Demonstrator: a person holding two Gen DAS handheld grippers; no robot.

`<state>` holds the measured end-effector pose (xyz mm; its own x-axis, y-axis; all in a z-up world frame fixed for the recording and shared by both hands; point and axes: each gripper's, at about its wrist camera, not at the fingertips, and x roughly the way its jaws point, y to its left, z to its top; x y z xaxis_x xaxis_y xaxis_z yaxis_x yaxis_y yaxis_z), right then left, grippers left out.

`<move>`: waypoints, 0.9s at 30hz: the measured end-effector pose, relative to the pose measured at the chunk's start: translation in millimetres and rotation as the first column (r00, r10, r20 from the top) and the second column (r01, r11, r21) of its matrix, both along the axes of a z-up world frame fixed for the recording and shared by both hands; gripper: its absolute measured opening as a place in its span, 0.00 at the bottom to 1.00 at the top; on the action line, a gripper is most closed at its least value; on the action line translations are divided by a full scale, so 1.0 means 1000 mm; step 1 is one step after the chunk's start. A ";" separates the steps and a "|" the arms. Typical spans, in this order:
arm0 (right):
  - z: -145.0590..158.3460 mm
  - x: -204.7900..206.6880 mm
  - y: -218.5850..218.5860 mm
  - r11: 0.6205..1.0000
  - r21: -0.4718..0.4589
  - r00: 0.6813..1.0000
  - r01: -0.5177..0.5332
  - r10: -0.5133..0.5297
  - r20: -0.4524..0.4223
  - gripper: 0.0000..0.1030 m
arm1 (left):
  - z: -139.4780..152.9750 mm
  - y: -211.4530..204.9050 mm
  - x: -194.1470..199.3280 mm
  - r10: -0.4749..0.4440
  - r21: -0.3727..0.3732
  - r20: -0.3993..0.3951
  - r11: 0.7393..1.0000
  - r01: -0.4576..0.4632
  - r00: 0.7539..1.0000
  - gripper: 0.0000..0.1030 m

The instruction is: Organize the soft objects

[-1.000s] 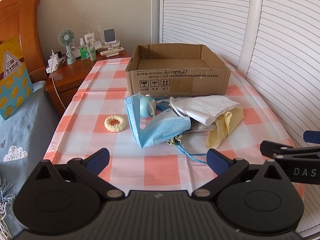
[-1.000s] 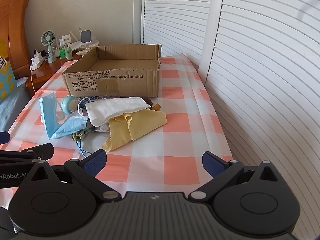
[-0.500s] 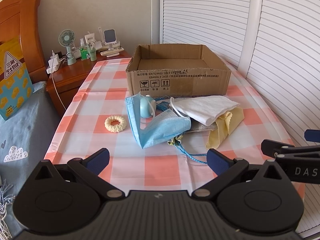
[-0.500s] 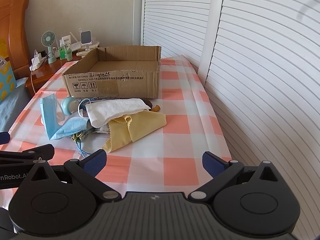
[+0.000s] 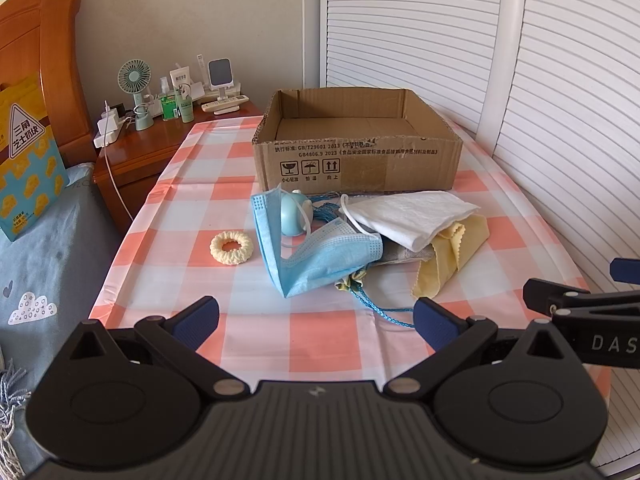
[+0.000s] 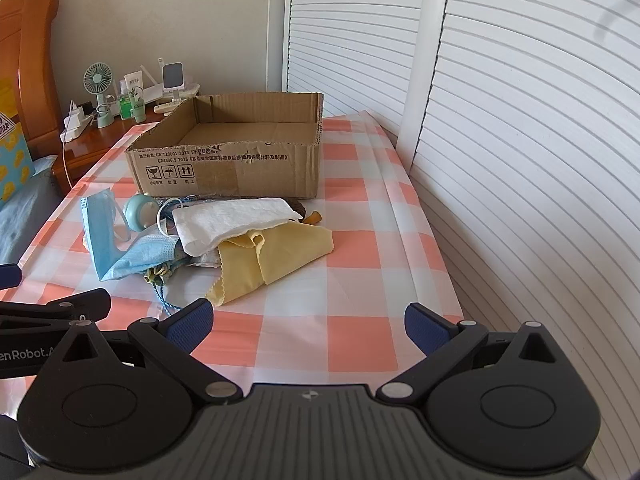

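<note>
A pile of soft things lies on the checked table in front of an empty cardboard box [image 5: 356, 160] [image 6: 228, 168]: a blue face mask [image 5: 320, 256] [image 6: 120, 248], a white cloth [image 5: 412, 216] [image 6: 232, 220], a yellow cloth [image 5: 452, 256] [image 6: 272, 256], a blue cord [image 5: 380, 308] and a small teal ball [image 5: 292, 216]. A cream scrunchie [image 5: 231, 248] lies alone to the left. My left gripper [image 5: 316, 320] is open and empty near the table's front edge. My right gripper [image 6: 306, 326] is open and empty beside it.
A wooden nightstand [image 5: 152, 152] with a small fan, bottles and chargers stands at the back left. A bed with a grey cover [image 5: 40, 260] runs along the left. White louvred doors [image 6: 520, 140] close off the right side.
</note>
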<state>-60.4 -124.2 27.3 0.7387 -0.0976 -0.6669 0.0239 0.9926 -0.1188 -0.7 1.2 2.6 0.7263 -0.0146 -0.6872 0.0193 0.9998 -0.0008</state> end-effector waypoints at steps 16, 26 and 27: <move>0.000 0.000 0.001 1.000 -0.004 1.000 -0.001 0.001 0.004 1.00 | -0.001 0.000 0.001 -0.007 0.002 0.002 1.000 0.007 1.000 0.99; -0.003 0.008 -0.001 1.000 0.001 1.000 -0.023 0.023 0.015 1.00 | -0.004 0.000 0.011 -0.059 0.006 0.027 0.998 0.058 0.998 0.99; -0.003 0.009 -0.002 1.000 0.000 1.000 -0.025 0.025 0.016 1.00 | -0.004 0.000 0.012 -0.068 0.007 0.032 0.998 0.068 0.997 0.99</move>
<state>-51.1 -125.7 23.9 0.7513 -0.0787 -0.6552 0.0008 0.9930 -0.1184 11.1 1.1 -1.0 0.7455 -0.0607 -0.6637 0.0869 0.9962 0.0065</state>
